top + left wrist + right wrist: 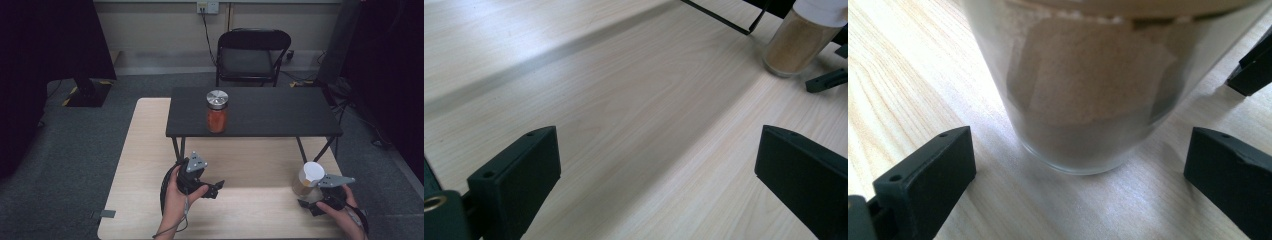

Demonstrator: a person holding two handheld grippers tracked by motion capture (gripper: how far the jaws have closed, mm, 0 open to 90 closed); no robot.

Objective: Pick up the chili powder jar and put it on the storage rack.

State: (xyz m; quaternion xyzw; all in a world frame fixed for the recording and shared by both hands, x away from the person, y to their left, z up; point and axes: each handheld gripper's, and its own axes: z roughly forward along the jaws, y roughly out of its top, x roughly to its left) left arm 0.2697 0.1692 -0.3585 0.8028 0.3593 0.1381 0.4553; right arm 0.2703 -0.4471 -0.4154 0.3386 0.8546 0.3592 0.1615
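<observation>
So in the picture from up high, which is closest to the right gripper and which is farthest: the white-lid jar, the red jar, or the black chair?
1. The white-lid jar, on the light wooden table just in front of the right gripper.
2. The red jar, on the black shelf, further back and to the left.
3. The black chair, on the floor beyond the table.

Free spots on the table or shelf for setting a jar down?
Bare wood lies between the left tongs and the white-lidded jar. The black shelf is free either side of the red jar. Crowded: front-right corner, where the open right tongs flank the white-lidded jar.
</observation>
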